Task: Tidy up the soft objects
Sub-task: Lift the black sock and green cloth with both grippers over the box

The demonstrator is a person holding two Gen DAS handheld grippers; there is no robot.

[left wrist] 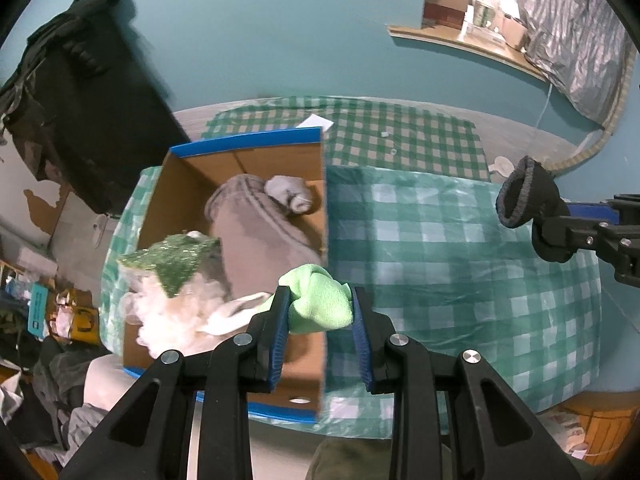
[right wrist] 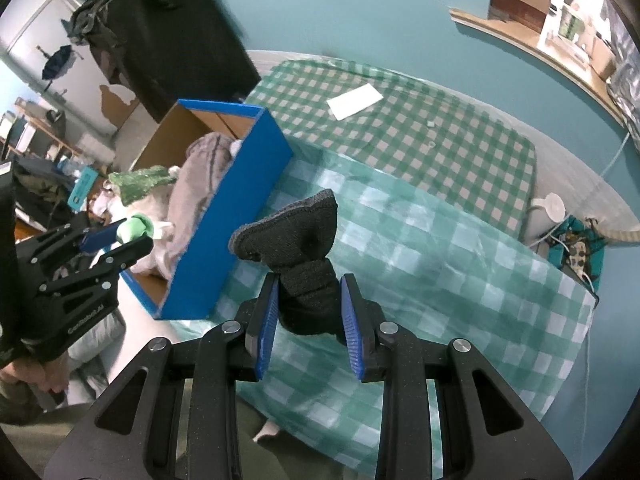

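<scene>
Over the near end of the blue-sided open cardboard box, the left gripper pinches a soft light-green fleece bundle between its pads. At 3 o'clock of the box, above the green-and-white checked bed cover, the right gripper is clamped on a dark grey knitted sock, cuff flopping up and away.

Risks, as judged:
- Green bundle hangs right over the box's right wall; released here it could land on the rim and slide out onto the bed.
- Sock is held by its lower part only; the loose cuff could catch on the box wall while crossing.
- The two grippers are near each other; converging on the box could make them collide.

Count:
- Box: 1.
- Items held: 2.
- In the box: grey folded garment, 1; pale grey rolled sock, 1; white fluffy toy with sparkly green hat, 1.
- White paper sheet at 12 o'clock: 1.
</scene>
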